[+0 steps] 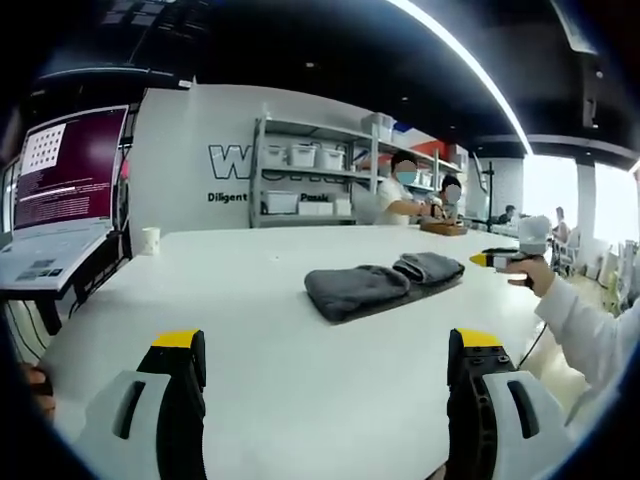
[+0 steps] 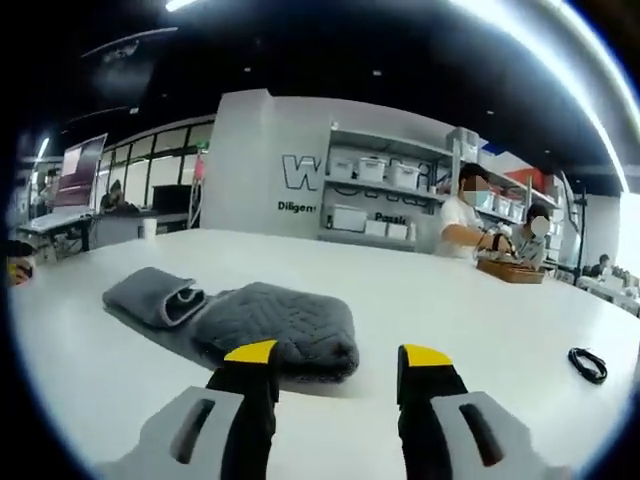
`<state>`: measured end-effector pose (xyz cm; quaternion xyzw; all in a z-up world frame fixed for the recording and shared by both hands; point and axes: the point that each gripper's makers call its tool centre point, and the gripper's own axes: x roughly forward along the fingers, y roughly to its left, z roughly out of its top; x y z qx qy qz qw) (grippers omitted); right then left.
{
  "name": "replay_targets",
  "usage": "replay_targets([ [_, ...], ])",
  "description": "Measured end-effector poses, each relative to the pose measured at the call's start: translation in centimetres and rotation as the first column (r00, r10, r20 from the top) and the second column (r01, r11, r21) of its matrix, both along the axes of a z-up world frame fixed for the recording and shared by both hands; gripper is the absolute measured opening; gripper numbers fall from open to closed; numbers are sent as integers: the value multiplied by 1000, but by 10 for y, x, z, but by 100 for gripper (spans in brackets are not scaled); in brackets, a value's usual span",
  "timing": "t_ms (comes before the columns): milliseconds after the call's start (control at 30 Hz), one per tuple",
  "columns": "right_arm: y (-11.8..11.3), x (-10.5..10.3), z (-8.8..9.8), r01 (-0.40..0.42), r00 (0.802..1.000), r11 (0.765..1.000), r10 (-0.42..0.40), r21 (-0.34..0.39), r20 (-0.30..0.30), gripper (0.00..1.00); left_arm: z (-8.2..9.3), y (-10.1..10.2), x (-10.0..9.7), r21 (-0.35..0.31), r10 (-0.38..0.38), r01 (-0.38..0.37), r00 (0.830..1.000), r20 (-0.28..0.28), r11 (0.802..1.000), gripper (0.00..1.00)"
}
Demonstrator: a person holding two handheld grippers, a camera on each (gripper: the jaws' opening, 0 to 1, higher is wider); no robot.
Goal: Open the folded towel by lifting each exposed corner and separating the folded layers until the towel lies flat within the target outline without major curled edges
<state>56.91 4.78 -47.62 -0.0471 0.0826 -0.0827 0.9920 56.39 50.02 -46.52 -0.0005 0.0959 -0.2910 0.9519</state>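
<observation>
Bare surface (image 1: 300, 340) lies open between the left tongs (image 1: 325, 350) and the folded towel (image 1: 380, 285). Obstacles: a laptop (image 1: 60, 200) and cup (image 1: 150, 240) at the far left edge, a black cable (image 2: 587, 364) right of the right tongs (image 2: 338, 352).

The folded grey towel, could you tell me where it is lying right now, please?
The folded grey towel lies on the white table, just ahead of the right claw. In the left gripper view it sits right of centre, beyond the left claw.
</observation>
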Motion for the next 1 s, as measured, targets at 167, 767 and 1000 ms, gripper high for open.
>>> replay_targets([
  [167,21,-20,9,-60,998,998,61,-13,3,65,-2,-7,0,6,-22,22,1000,-6,1000,100],
  [767,75,-62,30,-187,982,982,186,34,43,99,7,-39,-2,30,-75,74,997,17,997,100],
  [1000,80,-76,33,-208,978,977,207,51,39,99,23,-68,-6,67,-154,149,986,62,987,100],
])
